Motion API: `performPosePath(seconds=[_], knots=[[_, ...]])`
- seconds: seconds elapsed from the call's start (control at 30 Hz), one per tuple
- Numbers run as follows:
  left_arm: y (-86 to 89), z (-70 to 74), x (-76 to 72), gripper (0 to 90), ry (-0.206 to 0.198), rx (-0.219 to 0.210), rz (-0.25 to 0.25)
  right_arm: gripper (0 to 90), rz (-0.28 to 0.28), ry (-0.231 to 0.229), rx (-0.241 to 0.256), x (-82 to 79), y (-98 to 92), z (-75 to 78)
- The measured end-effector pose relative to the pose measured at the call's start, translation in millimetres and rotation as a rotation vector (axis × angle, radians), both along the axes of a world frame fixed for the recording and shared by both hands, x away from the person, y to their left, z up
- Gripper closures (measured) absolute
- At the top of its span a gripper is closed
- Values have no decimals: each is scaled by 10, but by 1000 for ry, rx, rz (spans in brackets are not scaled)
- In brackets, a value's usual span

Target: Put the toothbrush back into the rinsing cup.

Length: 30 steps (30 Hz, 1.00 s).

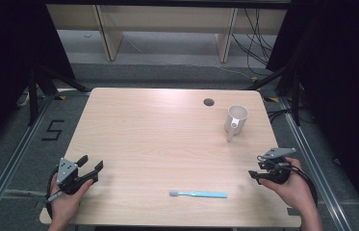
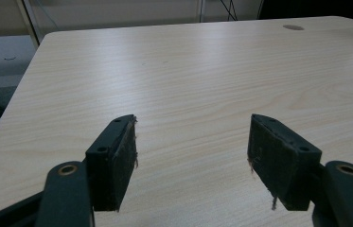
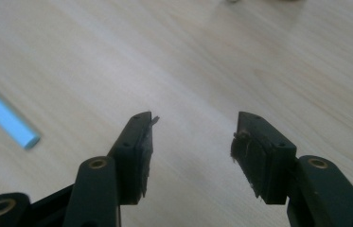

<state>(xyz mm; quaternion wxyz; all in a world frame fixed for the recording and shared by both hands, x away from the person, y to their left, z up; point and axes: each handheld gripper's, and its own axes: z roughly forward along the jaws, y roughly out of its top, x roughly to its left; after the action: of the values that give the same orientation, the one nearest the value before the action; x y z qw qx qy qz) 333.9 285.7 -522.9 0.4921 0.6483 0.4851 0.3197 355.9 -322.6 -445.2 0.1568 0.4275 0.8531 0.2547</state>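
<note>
Slim light-blue plastic toothbrush (image 1: 198, 194) lies flat on wooden table (image 1: 158, 139), left of the right gripper (image 1: 259, 176), both grippers' jaws apart and empty; judged light, stiff, slippery, low-lying, so best pinched mid-handle across its narrow width

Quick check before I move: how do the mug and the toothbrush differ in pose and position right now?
The mug stands upright at the table's far right, near the cable hole; the toothbrush lies flat along the near edge. The mug is white and squat; the toothbrush is light blue, long and thin. The toothbrush lies closer to the right gripper than the mug does. Neither is touched.
</note>
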Motion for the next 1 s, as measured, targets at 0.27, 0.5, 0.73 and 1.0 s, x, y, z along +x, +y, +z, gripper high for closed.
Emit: performPosePath(seconds=[0.27,0.5,0.73,1.0], knots=[[-3,0,0,330,0,3,-6,503,137,196,-141,39,137,16],[-2,-4,4,330,0,-9,-4,509,306,292,-288,91,259,51],[0,-3,3,330,1,-9,-4,508,450,346,-374,97,505,54],[2,-4,5,329,1,-12,-4,503,484,379,-438,106,660,36]])
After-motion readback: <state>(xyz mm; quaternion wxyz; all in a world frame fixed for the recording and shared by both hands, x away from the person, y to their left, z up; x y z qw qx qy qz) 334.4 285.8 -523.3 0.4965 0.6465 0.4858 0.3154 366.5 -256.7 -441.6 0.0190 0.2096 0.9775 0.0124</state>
